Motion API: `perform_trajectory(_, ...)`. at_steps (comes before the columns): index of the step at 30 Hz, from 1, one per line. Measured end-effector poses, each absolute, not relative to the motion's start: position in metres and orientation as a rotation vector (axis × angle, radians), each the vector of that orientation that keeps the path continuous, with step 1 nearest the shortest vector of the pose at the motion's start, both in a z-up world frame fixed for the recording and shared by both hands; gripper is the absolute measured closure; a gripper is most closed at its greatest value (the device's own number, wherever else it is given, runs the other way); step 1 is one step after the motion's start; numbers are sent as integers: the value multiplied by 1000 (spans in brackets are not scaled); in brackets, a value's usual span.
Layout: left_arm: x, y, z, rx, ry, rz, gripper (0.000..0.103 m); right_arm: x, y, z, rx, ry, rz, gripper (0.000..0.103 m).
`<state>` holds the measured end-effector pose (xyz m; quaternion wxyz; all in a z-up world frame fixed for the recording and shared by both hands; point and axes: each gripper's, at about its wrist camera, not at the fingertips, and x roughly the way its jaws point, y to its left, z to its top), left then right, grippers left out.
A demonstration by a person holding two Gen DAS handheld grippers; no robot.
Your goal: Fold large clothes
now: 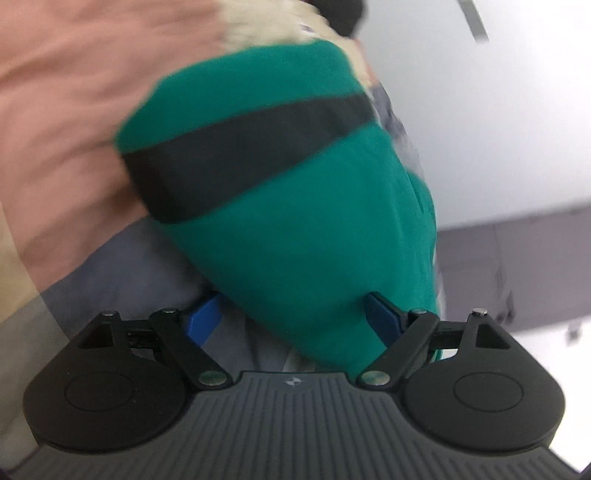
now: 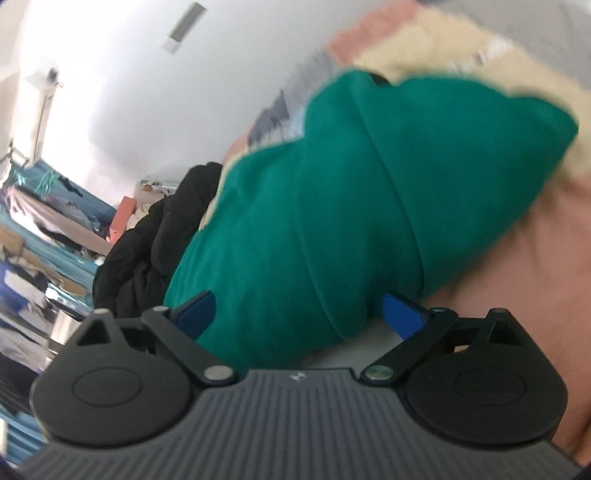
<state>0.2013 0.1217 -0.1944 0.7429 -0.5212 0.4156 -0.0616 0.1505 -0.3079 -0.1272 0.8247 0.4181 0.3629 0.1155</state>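
A folded green garment (image 1: pixel 295 229) with a dark band (image 1: pixel 240 155) across it fills the left wrist view. It lies on pink bedding (image 1: pixel 66 110). My left gripper (image 1: pixel 295 317) is open and wide, its blue fingertips (image 1: pixel 205 319) on either side of the garment's near end, with no clear squeeze. In the right wrist view the same green garment (image 2: pixel 332 206) shows several folds. My right gripper (image 2: pixel 299 312) is open too; the cloth's near end sits between its blue fingertips (image 2: pixel 404 314). Both views are tilted and blurred.
A cream fluffy cloth (image 1: pixel 266 22) lies beyond the garment, and grey fabric (image 1: pixel 140 266) lies under its near left side. A black padded jacket (image 2: pixel 147 240) is piled at the left of the right wrist view, before a cluttered room. Grey cabinets (image 1: pixel 517 266) stand at right.
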Motion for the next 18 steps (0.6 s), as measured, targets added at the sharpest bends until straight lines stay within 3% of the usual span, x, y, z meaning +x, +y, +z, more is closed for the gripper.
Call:
perform_trajectory(9, 219, 130, -208, -1251, 797, -157, 21, 178, -339, -174, 1319, 723, 141, 2)
perform_trajectory(10, 222, 130, -209, -1248, 791, -157, 24, 182, -338, -176, 1325, 724, 138, 2)
perform_trajectory(14, 215, 125, -201, -1177, 770, -155, 54, 191, -333, -179, 1312, 715, 146, 3)
perform_trajectory(16, 212, 122, -194, -1144, 753, -150, 67, 188, -332, -177, 1288, 697, 153, 18)
perform_trajectory(18, 208, 121, -185, -1105, 740, -139, 77, 184, -334, -170, 1236, 683, 166, 43)
